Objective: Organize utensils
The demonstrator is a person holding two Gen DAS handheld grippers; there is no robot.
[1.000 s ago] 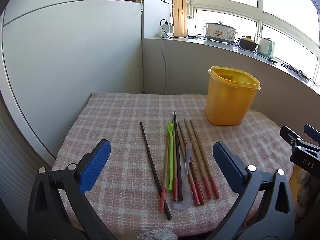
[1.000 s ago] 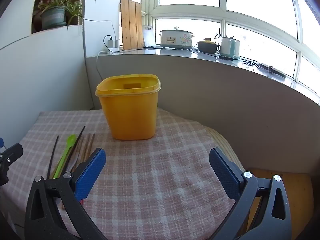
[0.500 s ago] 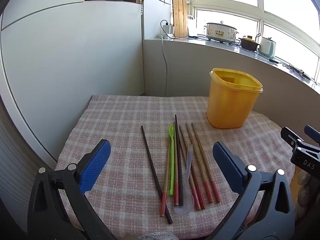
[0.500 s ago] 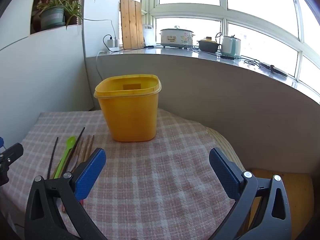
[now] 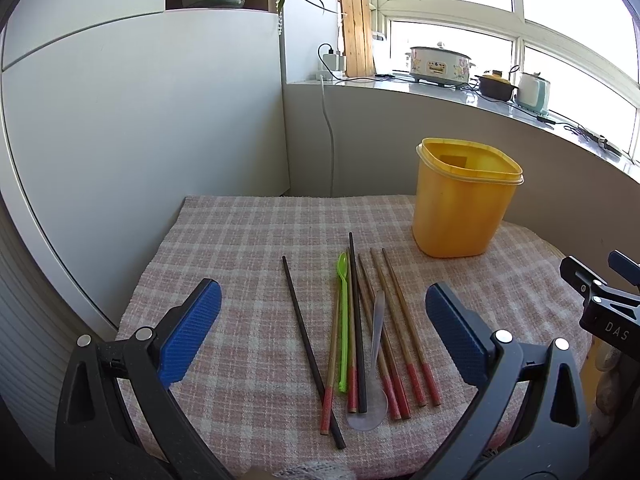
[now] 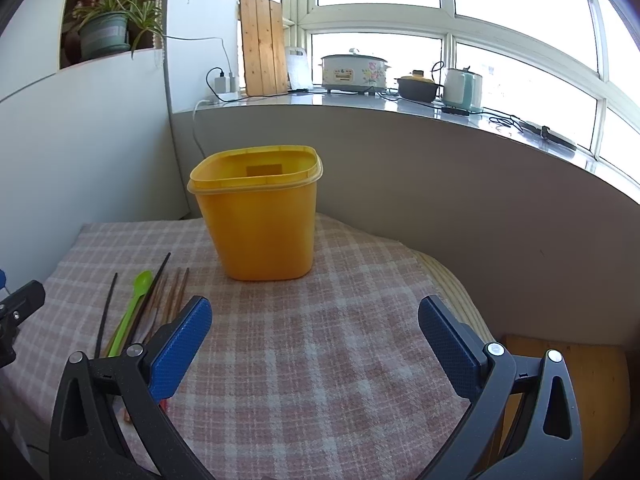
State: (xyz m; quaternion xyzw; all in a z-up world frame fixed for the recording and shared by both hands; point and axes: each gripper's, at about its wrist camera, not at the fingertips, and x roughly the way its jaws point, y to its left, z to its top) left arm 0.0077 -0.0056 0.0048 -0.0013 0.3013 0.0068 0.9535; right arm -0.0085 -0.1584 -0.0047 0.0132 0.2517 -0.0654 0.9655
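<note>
- Left gripper [image 5: 320, 322] is spread wide with nothing between its blue pads [image 5: 191, 330]; I read it as hovering above the near edge of the checked cloth [image 5: 240, 240], not touching anything.
- Right gripper [image 6: 314, 336] is just as wide apart and empty, and it faces the yellow container [image 6: 260, 220] rather than the utensils.
- Utensils lie directly ahead of my left gripper, framed between its two fingers: a lone black chopstick [image 5: 310, 350] on the left, then the green spoon [image 5: 343, 320], a second black chopstick [image 5: 357, 328], a clear spoon [image 5: 374, 360] and the red-tipped wooden chopsticks [image 5: 404, 332] on the right.
- Their long axes all run near-to-far, roughly in line with my left gripper's pointing direction, with red tips and the clear spoon's bowl at the near end. The fingers close left-to-right, so I judge they would cross a stick's width without my turning the wrist.
- From the right wrist view, the same bundle sits off to the left, partly hidden behind that gripper's left finger, so I judge the left gripper is the better placed one for the first pick.
- Upright and open-topped, the yellow container stands on the far right of the cloth, just beyond the far ends of the wooden chopsticks. Whatever I lift would have to travel far and right to reach it.
- Several sticks touch or overlap in the middle; the lone black chopstick, set apart, looks the easiest to take cleanly.
</note>
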